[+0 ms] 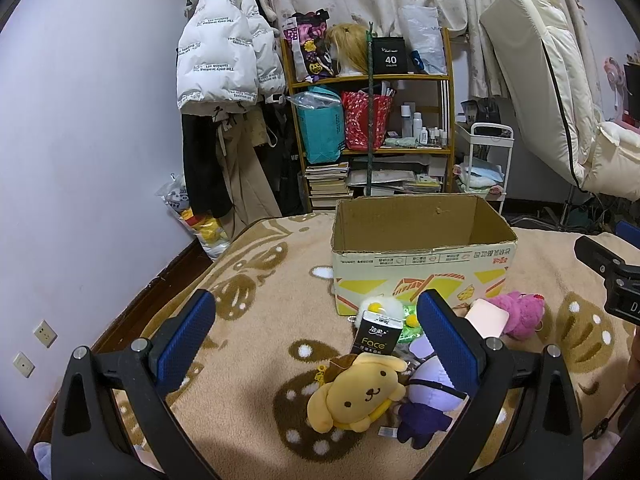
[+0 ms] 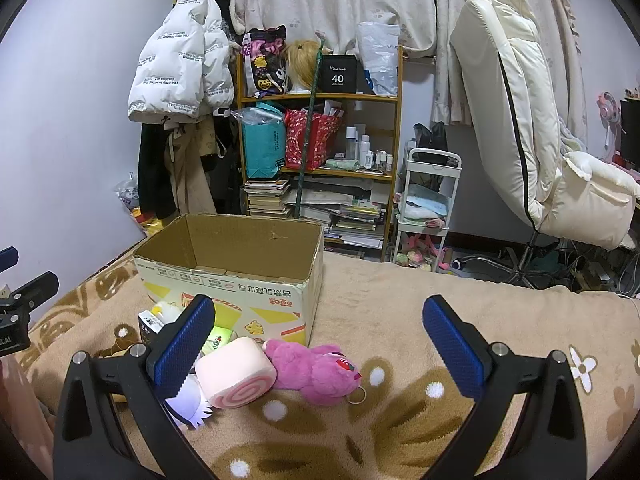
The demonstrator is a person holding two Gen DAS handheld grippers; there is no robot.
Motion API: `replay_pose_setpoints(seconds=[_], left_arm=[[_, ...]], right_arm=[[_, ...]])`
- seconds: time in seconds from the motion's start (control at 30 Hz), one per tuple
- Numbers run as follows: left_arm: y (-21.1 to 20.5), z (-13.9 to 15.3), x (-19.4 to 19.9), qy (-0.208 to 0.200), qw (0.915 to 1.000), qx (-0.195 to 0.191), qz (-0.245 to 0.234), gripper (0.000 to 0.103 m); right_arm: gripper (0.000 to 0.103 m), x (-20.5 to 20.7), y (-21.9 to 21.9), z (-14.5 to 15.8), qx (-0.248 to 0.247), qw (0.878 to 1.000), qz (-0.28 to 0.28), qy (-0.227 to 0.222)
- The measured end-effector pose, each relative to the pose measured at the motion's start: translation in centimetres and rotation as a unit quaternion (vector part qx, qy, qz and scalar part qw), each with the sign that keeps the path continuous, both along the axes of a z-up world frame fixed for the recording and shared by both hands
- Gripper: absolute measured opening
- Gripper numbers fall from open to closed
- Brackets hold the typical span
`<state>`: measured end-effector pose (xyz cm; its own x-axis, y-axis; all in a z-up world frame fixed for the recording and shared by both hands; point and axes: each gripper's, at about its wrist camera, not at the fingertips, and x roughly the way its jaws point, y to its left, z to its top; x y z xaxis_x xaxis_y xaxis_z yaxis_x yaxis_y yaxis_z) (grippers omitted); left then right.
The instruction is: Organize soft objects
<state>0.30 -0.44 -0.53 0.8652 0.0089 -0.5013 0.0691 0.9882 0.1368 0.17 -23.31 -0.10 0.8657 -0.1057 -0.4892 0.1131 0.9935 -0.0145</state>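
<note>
Soft toys, small heap on the patterned blanket (image 2: 400,320), all lying just in front of the open cardboard box (image 1: 420,276), none inside it as far as the visible interior shows. Box as landmark throughout.

Left gripper (image 1: 316,340): claw wide apart, holding nothing. Yellow dog plush (image 1: 356,394) sits between its fingers and low in the left wrist view, nearest item to this claw; well in front of the box. Long axis roughly head-to-feet, leaning across the claw's line. Touching it on the right, a purple plush (image 1: 424,396), partly behind the right finger. Black tissue pack (image 1: 378,334) stands between dog and box.

Right gripper (image 2: 318,342): also spread open, empty. Pink bear plush (image 2: 316,372) lies just ahead of it, close to the box's near corner, long axis crosswise to the fingers. Pink swirl-roll cushion (image 2: 236,374) touches the bear on the left, beside the left finger.

Judgement: the left hand is nearer the dog, the right nearer the bear; either lifts forward and up into the box.
</note>
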Motion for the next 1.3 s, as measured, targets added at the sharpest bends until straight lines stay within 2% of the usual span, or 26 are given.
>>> replay_pose_setpoints(seconds=[1.3], left_arm=[[0.03,-0.11,0.09,0.002,1.0000,0.001,0.000,0.100]], right_arm=[[0.103,0.03,0.08,0.15,0.001,1.000,0.001,-0.002]])
